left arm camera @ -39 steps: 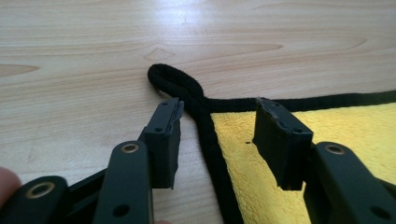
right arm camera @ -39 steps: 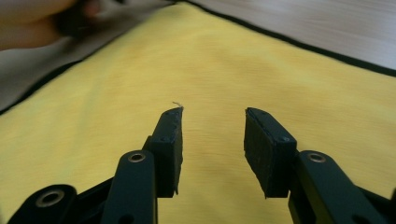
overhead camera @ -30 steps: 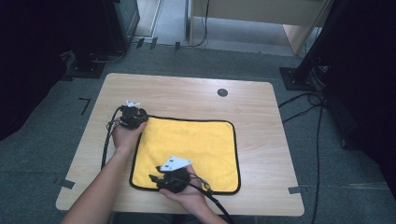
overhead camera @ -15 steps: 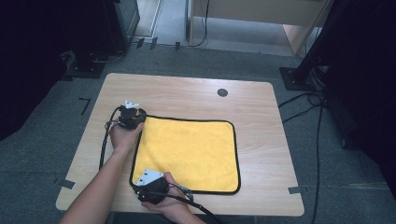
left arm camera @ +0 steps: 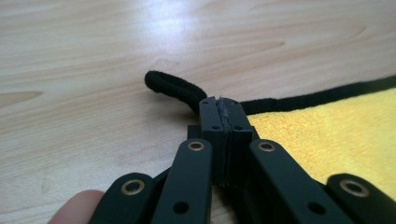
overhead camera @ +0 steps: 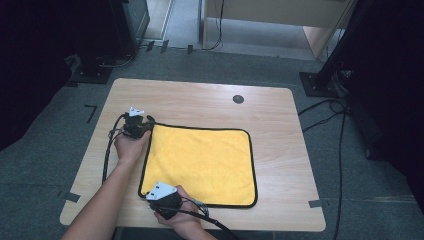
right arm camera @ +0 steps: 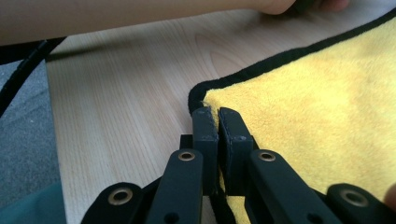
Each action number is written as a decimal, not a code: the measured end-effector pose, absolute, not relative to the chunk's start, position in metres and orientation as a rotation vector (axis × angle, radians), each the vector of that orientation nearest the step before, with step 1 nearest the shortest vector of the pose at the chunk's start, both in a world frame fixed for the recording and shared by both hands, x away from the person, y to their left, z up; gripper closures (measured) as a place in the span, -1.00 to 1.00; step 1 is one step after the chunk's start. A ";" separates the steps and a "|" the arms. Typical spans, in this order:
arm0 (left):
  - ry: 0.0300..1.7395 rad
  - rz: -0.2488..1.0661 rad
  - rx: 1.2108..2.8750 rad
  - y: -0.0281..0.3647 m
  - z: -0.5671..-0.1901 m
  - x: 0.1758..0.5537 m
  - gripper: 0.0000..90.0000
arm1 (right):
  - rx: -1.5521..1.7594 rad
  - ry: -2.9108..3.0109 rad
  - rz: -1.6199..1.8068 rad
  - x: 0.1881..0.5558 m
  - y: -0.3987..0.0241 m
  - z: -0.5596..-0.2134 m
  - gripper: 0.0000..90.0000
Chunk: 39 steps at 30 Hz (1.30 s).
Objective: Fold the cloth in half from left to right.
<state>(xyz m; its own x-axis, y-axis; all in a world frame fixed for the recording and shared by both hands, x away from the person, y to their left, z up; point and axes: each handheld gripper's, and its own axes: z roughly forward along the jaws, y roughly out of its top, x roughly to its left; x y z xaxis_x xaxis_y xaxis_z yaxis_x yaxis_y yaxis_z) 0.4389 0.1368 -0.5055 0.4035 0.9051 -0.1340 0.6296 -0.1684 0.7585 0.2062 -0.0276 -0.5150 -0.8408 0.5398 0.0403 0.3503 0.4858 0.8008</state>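
A pale wooden table [overhead camera: 280,130] carries a yellow cloth [overhead camera: 200,162] lying flat toward its near-left corner — soft, light, black-hemmed, best taken at the corners, I judge. My left gripper [overhead camera: 136,125] pinches the far-left corner; my right gripper [overhead camera: 164,197] has jaws pressed onto the near-left corner. Bare tabletop lies right and beyond — room to fold.

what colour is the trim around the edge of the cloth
Black, bordering the yellow cloth; the trim shows best in the left gripper view.
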 end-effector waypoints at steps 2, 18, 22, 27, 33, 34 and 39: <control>1.327 0.490 1.887 0.140 -0.498 0.437 1.00 | 0.768 2.504 1.301 0.206 -0.027 -0.513 0.92; 1.307 0.588 1.836 0.130 -0.436 0.435 1.00 | 0.800 2.302 1.438 0.195 -0.047 -0.466 0.92; 1.252 0.541 1.839 0.089 -0.428 0.438 1.00 | 0.814 2.219 1.340 0.184 -0.087 -0.464 0.92; 1.183 0.472 1.865 0.027 -0.430 0.443 1.00 | 0.913 2.166 1.247 0.174 -0.143 -0.467 0.92; 1.107 0.328 1.892 -0.042 -0.436 0.447 1.00 | 1.044 2.117 1.150 0.163 -0.202 -0.477 0.93; 1.074 0.256 1.838 -0.051 -0.435 0.447 1.00 | 1.054 2.111 1.139 0.161 -0.207 -0.479 0.92; 1.065 0.249 1.787 -0.057 -0.434 0.444 0.14 | 1.229 1.988 1.035 0.159 -0.239 -0.489 0.43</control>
<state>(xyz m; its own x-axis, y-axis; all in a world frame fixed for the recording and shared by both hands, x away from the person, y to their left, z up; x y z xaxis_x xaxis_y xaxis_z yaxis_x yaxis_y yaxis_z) 0.4439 -0.0570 -0.4342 0.5915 0.7532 -0.2879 0.5478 -0.1133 0.8289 0.1590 -0.2391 -0.4894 -0.4096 0.9094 -0.0730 0.4620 0.2757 0.8429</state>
